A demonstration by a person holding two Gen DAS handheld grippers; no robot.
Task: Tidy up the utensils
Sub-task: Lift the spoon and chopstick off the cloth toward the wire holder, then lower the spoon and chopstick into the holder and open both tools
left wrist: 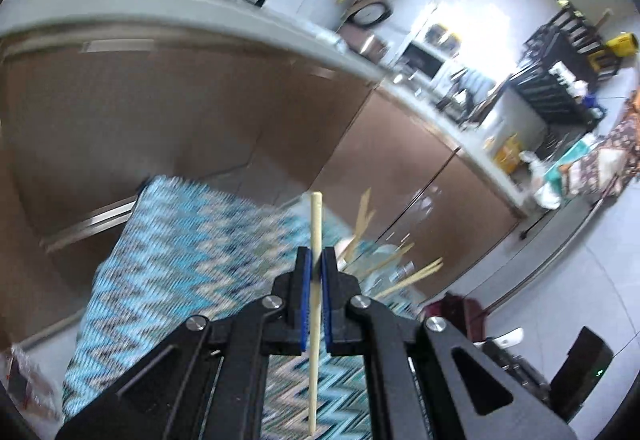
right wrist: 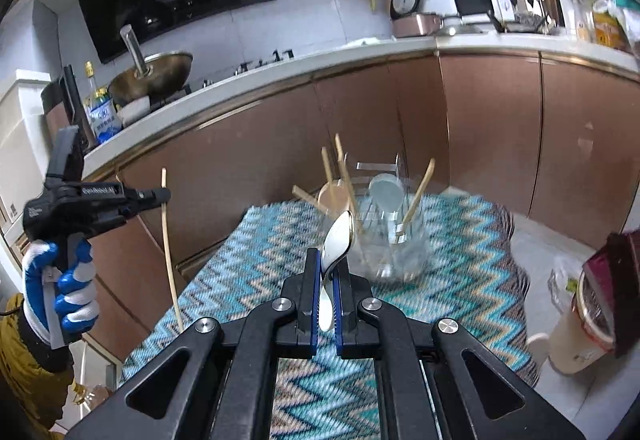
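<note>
The left gripper (left wrist: pixel 316 260) is pinched tight on a single wooden chopstick (left wrist: pixel 316 224), which runs between the blue pads and stands nearly upright, with length showing both above and below the jaws; the mid-shaft hold appears chosen to keep the stick balanced and steerable. In the right wrist view the same gripper (right wrist: pixel 160 195) sits at the left, carried by a gloved hand (right wrist: pixel 60 280), with the chopstick (right wrist: pixel 170 252) hanging beside the edge of the zigzag-patterned cloth (right wrist: pixel 248 264). The right gripper (right wrist: pixel 328 264) is clamped on a white spoon (right wrist: pixel 338 240) by its handle, bowl tilted up and forward, leaving the bowl end free. Ahead of it on the cloth stands a clear glass jar (right wrist: pixel 400 244), holding several chopsticks (right wrist: pixel 418 195) that lean outward against its rim, plus what looks like a pale blue spoon (right wrist: pixel 386 193); motion blur prevents an exact count. A second container may stand beside it, but this cannot be confirmed. Assessment: both utensils are lifted clear of the cloth and the jar is the probable destination. The jar mouth is already crowded with splayed sticks, so entry calls for a steep, clear line; a careless approach risks knocking the leaning sticks or tipping the glass.
</note>
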